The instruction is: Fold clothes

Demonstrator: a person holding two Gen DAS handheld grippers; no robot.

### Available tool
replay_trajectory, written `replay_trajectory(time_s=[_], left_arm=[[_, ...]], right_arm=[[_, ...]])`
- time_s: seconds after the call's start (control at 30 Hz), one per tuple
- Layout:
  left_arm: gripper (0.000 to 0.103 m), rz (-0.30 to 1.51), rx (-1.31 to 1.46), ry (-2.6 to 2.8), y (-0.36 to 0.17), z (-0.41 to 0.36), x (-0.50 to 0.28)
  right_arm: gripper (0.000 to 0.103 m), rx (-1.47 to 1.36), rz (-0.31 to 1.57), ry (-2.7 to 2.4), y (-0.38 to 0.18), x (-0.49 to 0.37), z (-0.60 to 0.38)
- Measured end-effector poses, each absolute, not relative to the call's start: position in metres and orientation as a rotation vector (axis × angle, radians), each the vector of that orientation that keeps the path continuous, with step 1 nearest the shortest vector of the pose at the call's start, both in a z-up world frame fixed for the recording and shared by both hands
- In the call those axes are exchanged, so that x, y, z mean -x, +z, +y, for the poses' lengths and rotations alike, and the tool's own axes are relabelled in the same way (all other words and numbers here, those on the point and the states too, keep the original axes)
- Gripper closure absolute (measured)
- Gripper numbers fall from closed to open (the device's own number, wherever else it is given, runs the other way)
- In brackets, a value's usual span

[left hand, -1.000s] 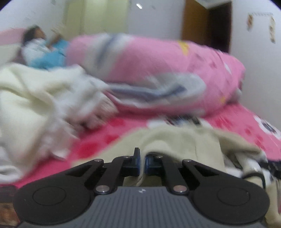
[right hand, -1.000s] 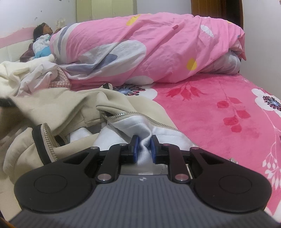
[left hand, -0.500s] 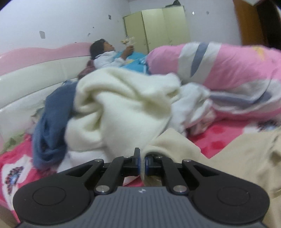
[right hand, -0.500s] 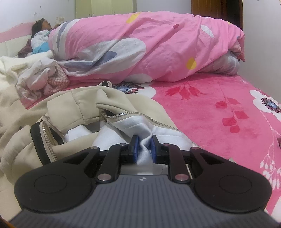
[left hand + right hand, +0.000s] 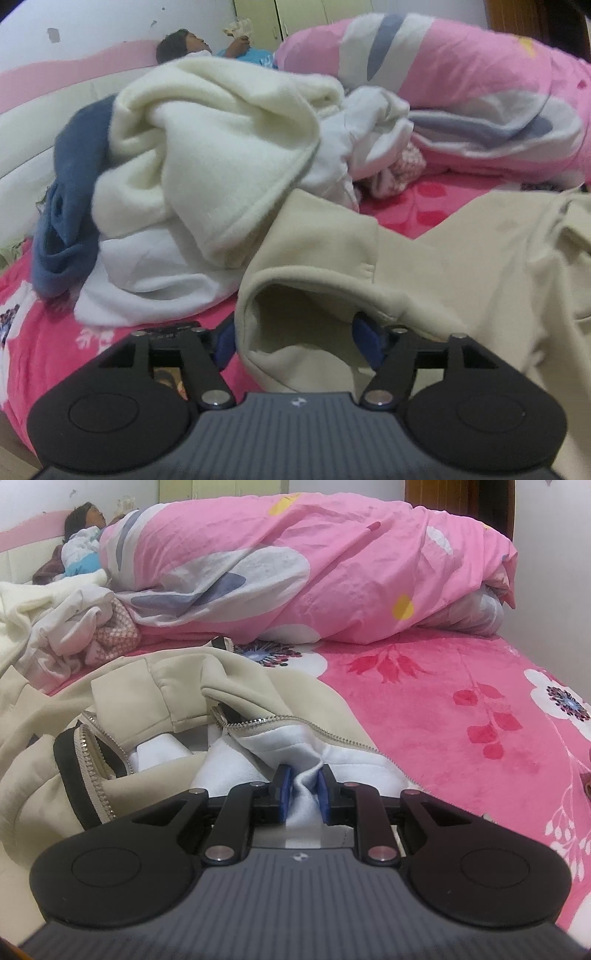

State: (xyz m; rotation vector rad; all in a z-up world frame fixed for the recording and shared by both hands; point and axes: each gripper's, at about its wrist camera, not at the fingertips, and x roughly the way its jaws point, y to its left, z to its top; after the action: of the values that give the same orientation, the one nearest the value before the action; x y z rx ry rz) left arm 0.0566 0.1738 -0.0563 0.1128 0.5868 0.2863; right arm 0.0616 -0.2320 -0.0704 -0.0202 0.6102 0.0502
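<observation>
The left gripper (image 5: 295, 338) has its fingers spread wide, the beige jacket's cuff (image 5: 314, 295) lying loosely between them. The beige jacket (image 5: 258, 694) lies crumpled on the pink flowered bed (image 5: 461, 709), beside a heap of cream and white clothes (image 5: 207, 155). The right gripper (image 5: 302, 794) has its fingers clamped on the jacket's white lining (image 5: 299, 753).

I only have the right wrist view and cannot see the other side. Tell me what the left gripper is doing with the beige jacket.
Observer: The left gripper is open and grips nothing.
Operator: Say what lies between its fingers.
Observer: A cuff-like opening of the beige jacket sits loose between the fingers.
Operator: Report what lies beyond that cuff.
Observer: A blue garment lies against the left side of a heaped cream blanket.
</observation>
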Motion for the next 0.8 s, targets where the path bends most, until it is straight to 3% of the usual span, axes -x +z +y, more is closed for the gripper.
replay_trajectory(time_s=[0.1,0.33,0.4,0.5,0.8], left_arm=[[0.023,0.551,-0.093,0.272,-0.045,0.170,-0.039],[0.019,0.468,0.020,0.158,-0.021,0.151,-0.009],[0.017,0.468,0.018,0.089,-0.021,0.132,-0.012],[0.017,0.486,-0.015,-0.017,-0.028,0.099,-0.022],[0.020,0.578,-0.182,-0.205,-0.069,0.016,-0.057]], right_arm=[[0.087,0.021,0.615,0.049,-0.070,-0.062,-0.232],[0.085,0.035,0.621,0.049,-0.069,-0.061,-0.229],[0.076,0.060,0.625,0.052,-0.065,-0.058,-0.228],[0.050,0.082,0.600,0.062,-0.051,-0.048,-0.230],[0.041,0.198,0.495,0.209,-0.009,-0.052,-0.220]])
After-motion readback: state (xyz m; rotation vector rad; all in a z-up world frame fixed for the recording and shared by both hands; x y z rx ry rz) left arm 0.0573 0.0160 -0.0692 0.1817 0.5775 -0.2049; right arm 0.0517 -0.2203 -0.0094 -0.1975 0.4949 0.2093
